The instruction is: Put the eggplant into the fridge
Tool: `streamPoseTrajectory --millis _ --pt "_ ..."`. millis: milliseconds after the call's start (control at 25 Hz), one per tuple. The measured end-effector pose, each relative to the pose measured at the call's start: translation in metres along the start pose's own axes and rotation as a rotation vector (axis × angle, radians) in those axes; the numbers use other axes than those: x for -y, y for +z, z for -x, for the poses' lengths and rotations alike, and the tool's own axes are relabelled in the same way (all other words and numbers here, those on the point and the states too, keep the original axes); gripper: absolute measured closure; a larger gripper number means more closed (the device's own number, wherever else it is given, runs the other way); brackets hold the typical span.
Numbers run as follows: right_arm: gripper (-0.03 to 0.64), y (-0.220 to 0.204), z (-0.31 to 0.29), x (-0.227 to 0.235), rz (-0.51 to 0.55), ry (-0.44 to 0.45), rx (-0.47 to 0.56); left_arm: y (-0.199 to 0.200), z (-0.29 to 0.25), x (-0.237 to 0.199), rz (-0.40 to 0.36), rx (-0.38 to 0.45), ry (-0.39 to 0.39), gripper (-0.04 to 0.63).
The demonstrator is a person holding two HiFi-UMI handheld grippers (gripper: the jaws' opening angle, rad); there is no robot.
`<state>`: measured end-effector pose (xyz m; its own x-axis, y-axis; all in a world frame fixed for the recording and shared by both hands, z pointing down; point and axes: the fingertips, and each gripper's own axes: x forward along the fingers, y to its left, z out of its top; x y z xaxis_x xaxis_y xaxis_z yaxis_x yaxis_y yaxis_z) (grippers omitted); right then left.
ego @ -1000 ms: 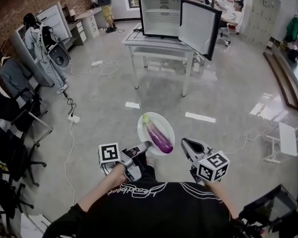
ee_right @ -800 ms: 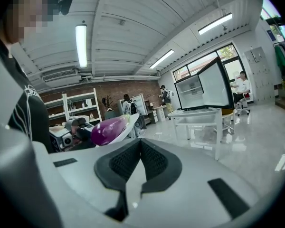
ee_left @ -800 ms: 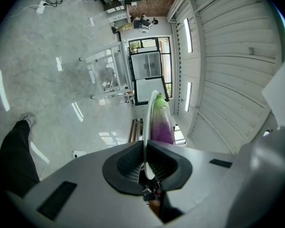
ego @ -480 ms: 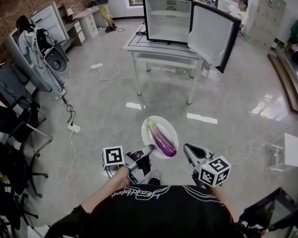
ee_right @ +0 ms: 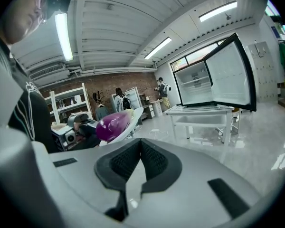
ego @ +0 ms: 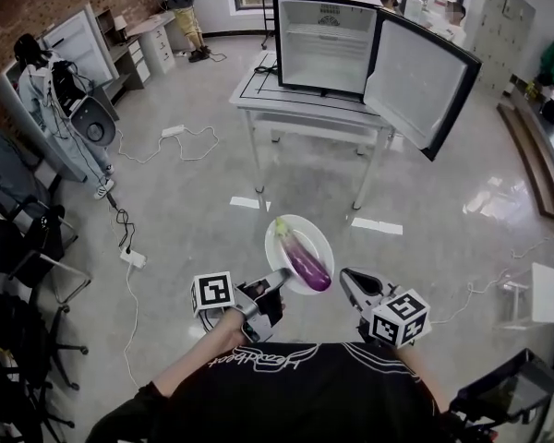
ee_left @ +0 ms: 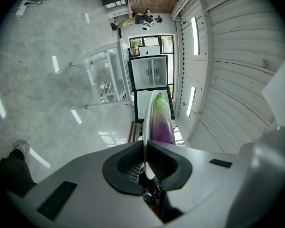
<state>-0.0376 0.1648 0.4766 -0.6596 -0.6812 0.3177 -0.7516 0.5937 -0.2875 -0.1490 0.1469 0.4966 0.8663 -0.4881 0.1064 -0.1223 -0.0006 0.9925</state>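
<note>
- Eggplant: purple with a green stem end, which points away from us; we find it lying lengthwise on a white plate, carried above the floor and in front of our chest
- Plate: oval in the head view, roughly level, with the eggplant across its middle
- Left hand-held gripper: jaws clamped on the near left rim of the plate; in the left gripper view the thin white edge runs straight between the pads, with the eggplant just past them
- Right hand-held gripper: just beside the plate's right edge; its own view shows the jaws together at the tips with nothing between them, and the plate and eggplant up and to the left; we cannot tell whether it touches the rim
- Fridge: small, black-framed and white inside, standing on a white worktop well ahead of the plate; its door hangs wide open to the right
- Eggplant and fridge: well apart, with open floor between them
- Power strip: on the floor to our left, its cable trailing away
</note>
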Motion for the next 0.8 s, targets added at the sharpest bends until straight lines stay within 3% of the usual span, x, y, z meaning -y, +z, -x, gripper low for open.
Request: streamPoseTrajectory --millis 280,800 --pt "0.611 0.022 -0.022 0.032 -0.027 -0.056 0.065 0.044 -0.019 0.003 -0.021 -0.027 -0.016 0.571" --pt "0.611 0.024 -0.028 0.046 -0.038 -0.091 0.07 0.056 -0.031 0.004 -0.041 -0.047 -0.016 0.571"
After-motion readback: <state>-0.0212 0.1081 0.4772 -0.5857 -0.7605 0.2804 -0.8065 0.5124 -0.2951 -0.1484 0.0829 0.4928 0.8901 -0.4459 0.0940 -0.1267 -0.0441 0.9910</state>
